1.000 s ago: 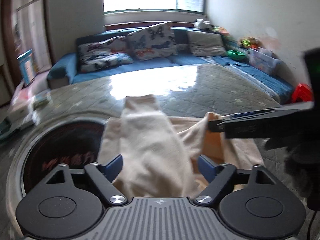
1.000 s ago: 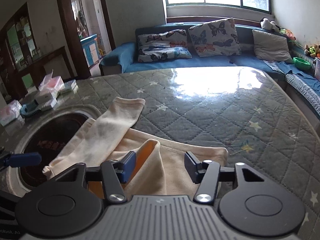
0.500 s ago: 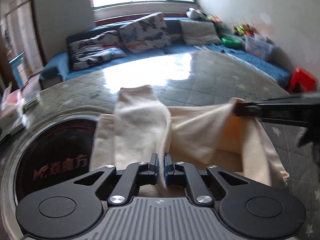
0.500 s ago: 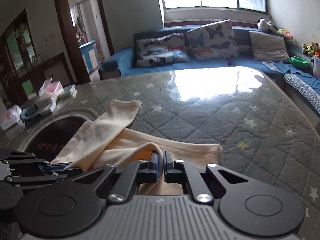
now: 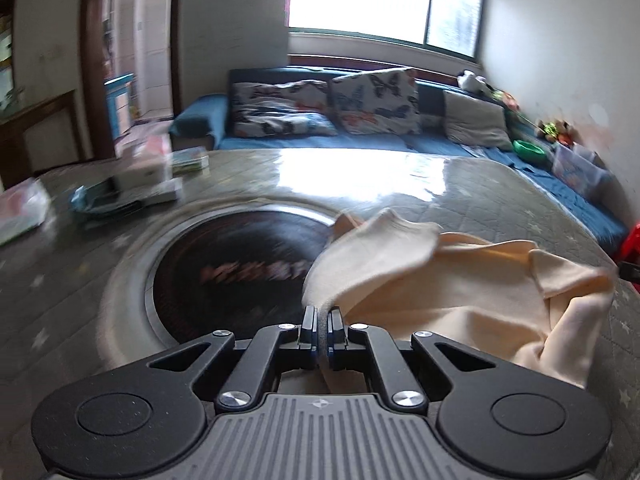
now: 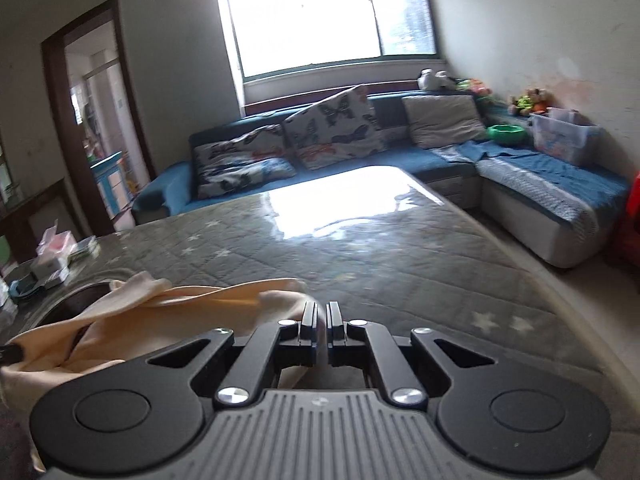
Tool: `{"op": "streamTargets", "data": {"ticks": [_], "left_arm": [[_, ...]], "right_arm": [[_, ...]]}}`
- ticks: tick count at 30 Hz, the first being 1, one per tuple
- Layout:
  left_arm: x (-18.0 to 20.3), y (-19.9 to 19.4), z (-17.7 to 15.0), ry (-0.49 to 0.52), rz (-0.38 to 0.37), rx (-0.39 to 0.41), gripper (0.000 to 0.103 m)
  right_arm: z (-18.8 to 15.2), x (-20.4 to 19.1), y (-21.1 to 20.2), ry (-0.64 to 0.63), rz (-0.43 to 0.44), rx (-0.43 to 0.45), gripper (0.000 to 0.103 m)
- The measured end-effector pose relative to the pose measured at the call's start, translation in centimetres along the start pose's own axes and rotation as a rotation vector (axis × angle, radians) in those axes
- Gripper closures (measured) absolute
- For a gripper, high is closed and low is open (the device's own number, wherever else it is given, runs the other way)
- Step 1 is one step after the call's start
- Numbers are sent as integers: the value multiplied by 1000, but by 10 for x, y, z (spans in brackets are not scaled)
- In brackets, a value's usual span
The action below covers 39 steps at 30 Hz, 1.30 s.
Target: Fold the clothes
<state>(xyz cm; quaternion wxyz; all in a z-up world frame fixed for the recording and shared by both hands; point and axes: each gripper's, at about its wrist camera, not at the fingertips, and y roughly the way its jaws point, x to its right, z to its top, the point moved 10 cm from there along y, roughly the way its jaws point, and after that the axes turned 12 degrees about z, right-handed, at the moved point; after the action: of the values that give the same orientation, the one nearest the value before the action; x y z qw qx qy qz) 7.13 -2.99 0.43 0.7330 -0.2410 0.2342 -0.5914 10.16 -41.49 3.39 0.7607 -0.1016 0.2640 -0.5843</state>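
A cream long-sleeved garment [image 5: 460, 292] hangs stretched between my two grippers, lifted off the quilted grey table [image 5: 500, 200]. My left gripper [image 5: 322, 320] is shut on one edge of it; the cloth runs off to the right, with a sleeve [image 5: 384, 236] flopping over the top. My right gripper [image 6: 322, 316] is shut on the other edge of the garment [image 6: 168, 308], which trails off to the left. The right gripper's tip [image 5: 630, 270] shows at the left view's right edge.
A round dark inset with red lettering [image 5: 236, 276] is set in the table at the left. Boxes and packets [image 5: 140, 176] lie at the table's far left. A blue sofa with butterfly cushions [image 6: 320, 136] stands behind. A storage bin [image 6: 564, 138] stands at the right.
Both grippers went from open to shut on the garment's edges, then lifted it off the table. The sleeve that lay flat toward the sofa now hangs folded over.
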Motion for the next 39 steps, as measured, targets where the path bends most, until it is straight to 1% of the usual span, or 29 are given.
{"op": "streamTargets", "data": {"ticks": [3,5,6,8,9,12,14,16,17,18,20,23,24,25,26,27,29,30,32,33,35,36,38,39], "left_arm": [[-18,-12,-18,-28,10,-23,99],[-25,-15,-33,-35,18,-47,99],[-28,-16,-41,-35,22,-62,100],[-32,-15,-56,-32,30,-92,99],[-34,-14,-62,-32,36,-105,99],[-41,-10,-73,-40,42,-143,99],[-42,-13,-68,-35,38,-126,98],[-38,-16,-59,-16,34,-96,96],[-35,-18,-55,-7,33,-80,96],[-31,-17,-50,6,28,-70,95],[-22,-14,-42,33,16,-54,93],[-2,-6,-31,77,-14,-34,89],[5,-4,-27,93,-22,-26,83],[13,-1,-24,109,-29,-17,73],[21,2,-21,132,-39,-9,68],[30,6,-19,156,-49,-1,64],[46,13,-15,204,-70,16,62],[54,17,-15,227,-76,21,61],[67,27,-15,275,-75,30,61],[72,33,-16,300,-66,34,61],[76,45,-19,339,-33,32,61],[75,49,-20,344,-32,31,63],[72,55,-20,347,-37,32,73],[69,56,-20,347,-38,36,84]], "right_arm": [[-4,19,-23,36,-51,35,99],[-9,32,-33,56,-89,37,99],[-13,37,-33,63,-97,23,99],[-19,40,-31,64,-93,-6,98],[-23,39,-29,61,-88,-20,96],[-27,24,-17,18,-47,-49,92],[-25,11,-5,-28,-21,-61,91],[-23,-3,9,-80,4,-75,81],[-23,-10,18,-104,13,-88,69],[-24,-15,26,-126,18,-98,62],[-24,-23,43,-170,23,-116,62],[-31,-21,59,-197,12,-151,60],[-34,-19,64,-203,10,-163,59],[-36,-17,67,-205,9,-172,59],[-38,-15,68,-199,12,-174,59],[-40,-12,69,-192,15,-175,61],[-43,-6,71,-169,14,-187,65],[-45,-2,71,-155,14,-193,76],[-45,1,70,-139,24,-191,84],[-44,3,67,-138,29,-179,91],[-39,5,60,-141,31,-152,95],[-36,5,56,-143,26,-136,96],[-28,10,45,-135,11,-99,96],[-24,14,39,-127,3,-81,96]]}}
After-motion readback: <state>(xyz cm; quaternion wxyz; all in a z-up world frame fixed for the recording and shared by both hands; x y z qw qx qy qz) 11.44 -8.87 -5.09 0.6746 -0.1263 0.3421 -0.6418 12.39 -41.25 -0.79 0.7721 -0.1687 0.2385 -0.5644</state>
